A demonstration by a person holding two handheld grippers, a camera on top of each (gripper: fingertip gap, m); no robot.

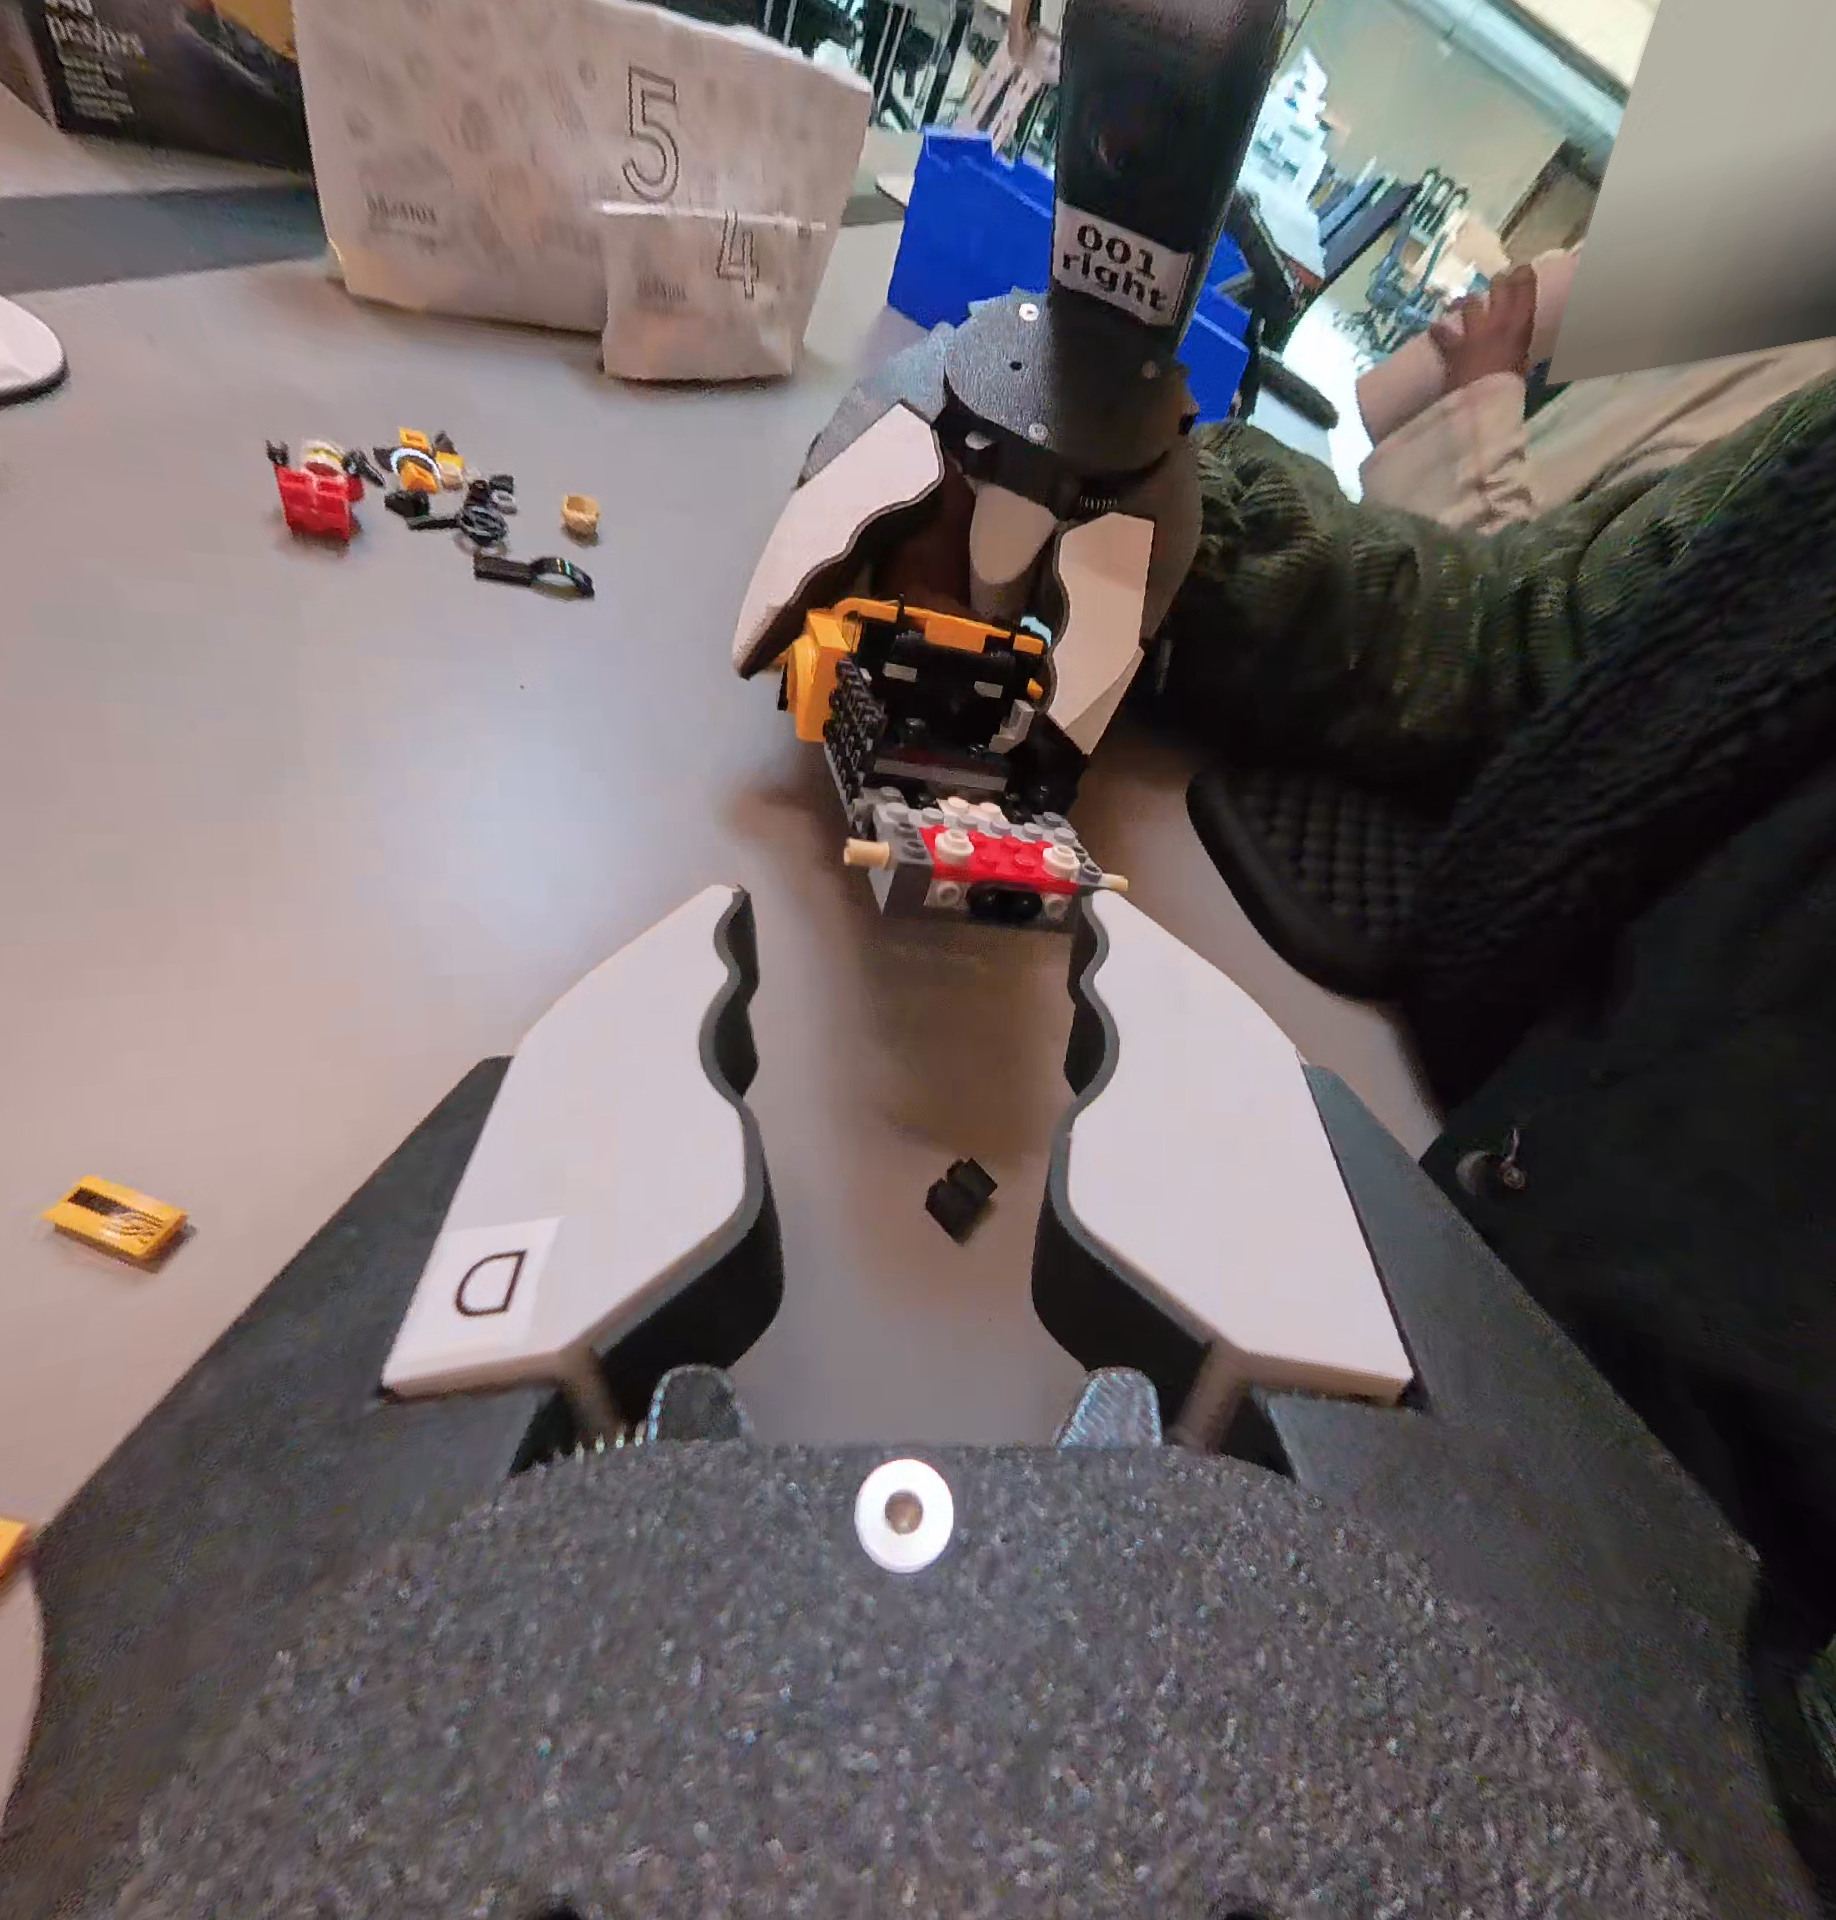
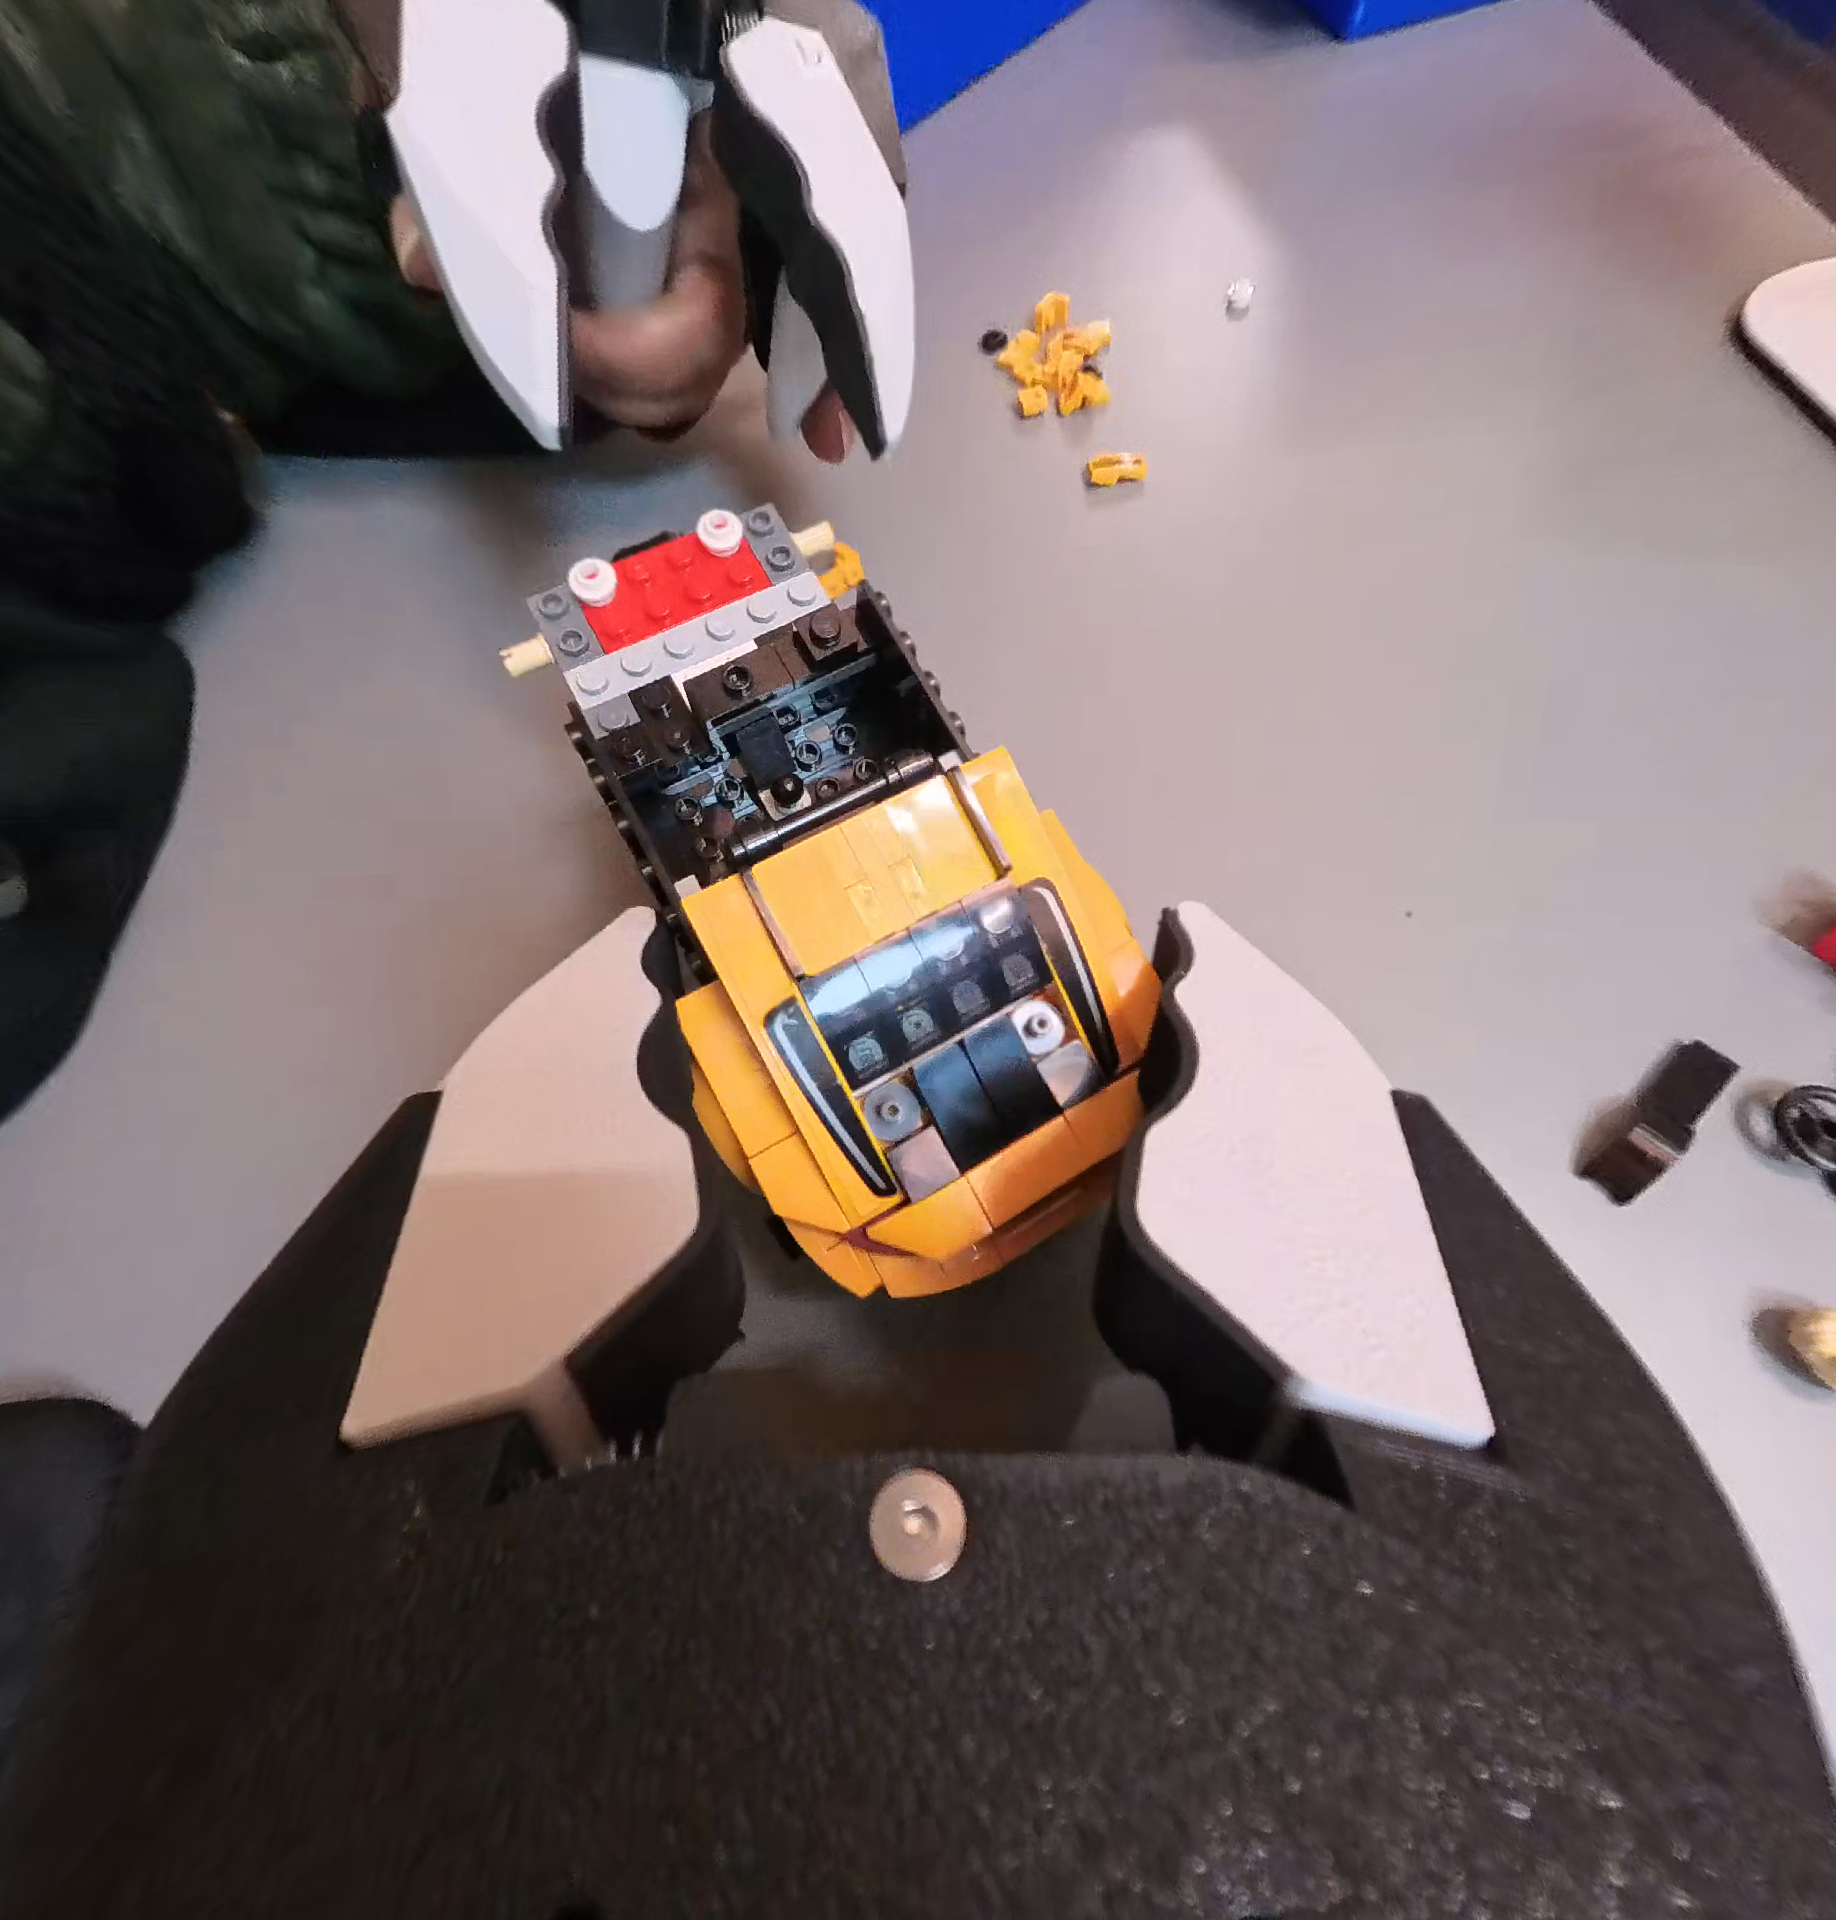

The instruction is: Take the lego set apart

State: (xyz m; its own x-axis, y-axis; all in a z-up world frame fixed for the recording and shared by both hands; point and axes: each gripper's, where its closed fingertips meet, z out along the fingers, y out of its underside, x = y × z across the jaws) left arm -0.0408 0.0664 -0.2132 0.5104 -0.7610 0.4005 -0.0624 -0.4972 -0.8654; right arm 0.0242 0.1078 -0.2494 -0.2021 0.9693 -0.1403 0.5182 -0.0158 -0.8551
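A partly stripped yellow lego car lies on the grey table. Its yellow front sits between my right gripper's fingers, which are shut on its sides. Its bare end with red and grey bricks points away from that gripper. In the left wrist view the same car shows held by the right gripper. My left gripper is open and empty, its tips just short of the car's red and grey end. A small black piece lies on the table between its fingers.
Loose red, black and yellow pieces lie at the far left, flat yellow pieces at the near left, a yellow pile in the right wrist view. White paper bags, a blue bin and a person's green sleeve stand around. The left gripper's tips are roughly 10 centimeters from the right gripper's.
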